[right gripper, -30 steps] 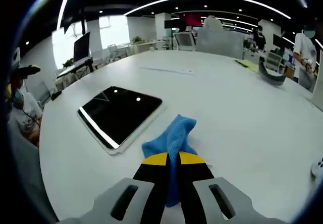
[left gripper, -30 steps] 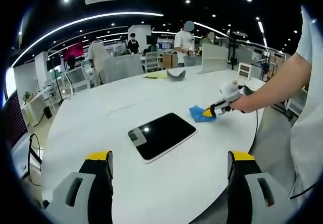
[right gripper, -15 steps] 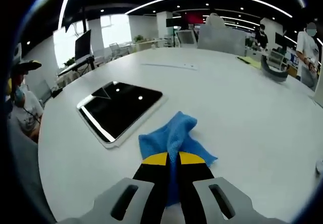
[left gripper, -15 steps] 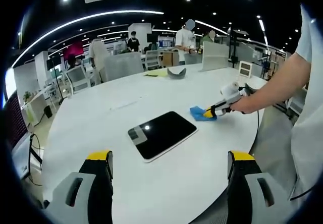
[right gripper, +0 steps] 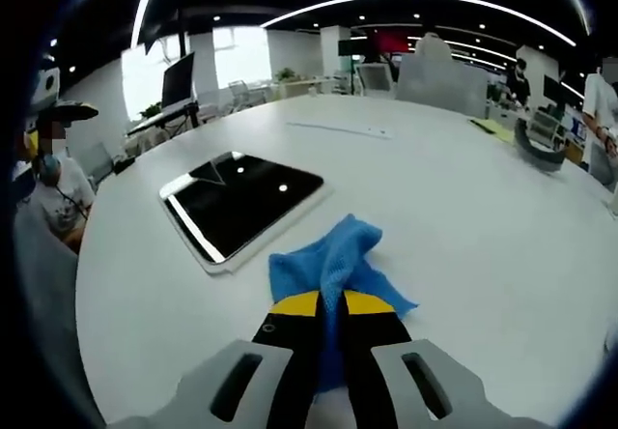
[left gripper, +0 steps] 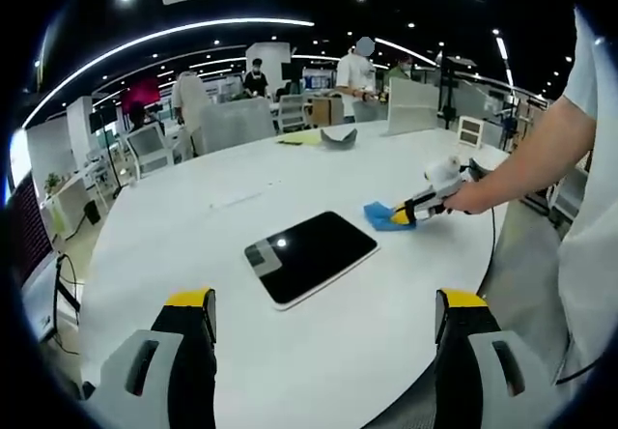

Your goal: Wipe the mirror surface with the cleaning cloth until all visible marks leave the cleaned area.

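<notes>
A: Two hand-held grippers are in use. State of the right hand-held gripper (right gripper: 330, 303)?

B: Jaws pressed together on the blue cleaning cloth (right gripper: 333, 263), which trails forward from the yellow tips onto the white surface (right gripper: 463, 207). In the left gripper view the same unit (left gripper: 401, 216) is seen from the side, held in a person's hand (left gripper: 468, 197), with the cloth (left gripper: 379, 215) at its tip.

A: State of the left hand-held gripper (left gripper: 323, 303)?

B: Jaws spread wide apart, nothing between them, held above the near edge of the surface (left gripper: 193, 226).

A: Location of the mirror?

B: The mirror (left gripper: 309, 257) lies flat on the surface, a dark rectangular panel with a pale border (ceiling lights reflect in it as small bright dots). In the right gripper view the mirror (right gripper: 241, 202) sits just beside the cloth, to its left; cloth and mirror are apart, not touching.

A: Marks on the mirror?

B: Cannot tell.
</notes>
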Available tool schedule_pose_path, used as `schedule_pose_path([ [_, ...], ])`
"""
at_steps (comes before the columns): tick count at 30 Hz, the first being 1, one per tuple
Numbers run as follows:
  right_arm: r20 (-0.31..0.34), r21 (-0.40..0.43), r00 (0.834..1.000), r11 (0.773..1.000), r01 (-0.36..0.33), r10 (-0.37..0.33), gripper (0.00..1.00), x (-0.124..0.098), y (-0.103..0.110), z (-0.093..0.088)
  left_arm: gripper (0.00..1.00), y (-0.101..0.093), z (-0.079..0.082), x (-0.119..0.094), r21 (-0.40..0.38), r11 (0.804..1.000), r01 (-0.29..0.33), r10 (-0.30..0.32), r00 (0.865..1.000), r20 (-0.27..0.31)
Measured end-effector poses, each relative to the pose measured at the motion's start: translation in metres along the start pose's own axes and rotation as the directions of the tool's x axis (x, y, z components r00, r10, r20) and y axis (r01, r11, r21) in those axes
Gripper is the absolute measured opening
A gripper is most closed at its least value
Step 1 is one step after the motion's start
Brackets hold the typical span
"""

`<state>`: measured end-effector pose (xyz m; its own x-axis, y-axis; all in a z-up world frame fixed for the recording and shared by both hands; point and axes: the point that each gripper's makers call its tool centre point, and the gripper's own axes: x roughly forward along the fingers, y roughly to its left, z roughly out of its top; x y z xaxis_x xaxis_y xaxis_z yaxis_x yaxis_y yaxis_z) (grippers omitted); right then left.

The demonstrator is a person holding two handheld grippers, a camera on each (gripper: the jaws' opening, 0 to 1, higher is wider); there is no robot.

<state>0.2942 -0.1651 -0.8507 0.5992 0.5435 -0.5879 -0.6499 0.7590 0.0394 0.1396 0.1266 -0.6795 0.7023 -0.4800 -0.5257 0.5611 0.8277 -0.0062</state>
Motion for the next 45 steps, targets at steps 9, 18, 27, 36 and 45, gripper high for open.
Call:
schedule_pose_path([
  [9, 0.029, -0.041, 0.995, 0.995, -0.095, 0.096, 0.18, -0.003, 0.013, -0.001, 0.95, -0.002, 0.002, 0.003, 0.003, 1.0, 0.004, -0.004, 1.0, -0.001],
  [18, -0.051, -0.16, 0.973, 0.96, -0.231, 0.226, 0.23, -0.005, 0.017, -0.004, 0.95, -0.003, 0.003, 0.003, 0.011, 1.0, 0.005, -0.005, 1.0, -0.005],
  [27, -0.051, -0.185, 0.973, 0.955, -0.23, 0.224, 0.24, -0.005, 0.018, -0.005, 0.95, -0.004, 0.003, 0.006, 0.007, 1.0, 0.009, -0.009, 1.0, -0.005],
  [36, -0.066, -0.13, 0.98, 0.972, -0.194, 0.186, 0.24, -0.004, 0.019, -0.001, 0.95, -0.001, 0.003, 0.006, 0.002, 1.0, 0.003, -0.003, 1.0, 0.003],
  [45, 0.04, -0.076, 0.987, 0.985, -0.154, 0.157, 0.27, -0.021, 0.03, 0.035, 0.95, 0.014, 0.004, 0.0, -0.001, 1.0, -0.015, 0.015, 1.0, 0.015],
])
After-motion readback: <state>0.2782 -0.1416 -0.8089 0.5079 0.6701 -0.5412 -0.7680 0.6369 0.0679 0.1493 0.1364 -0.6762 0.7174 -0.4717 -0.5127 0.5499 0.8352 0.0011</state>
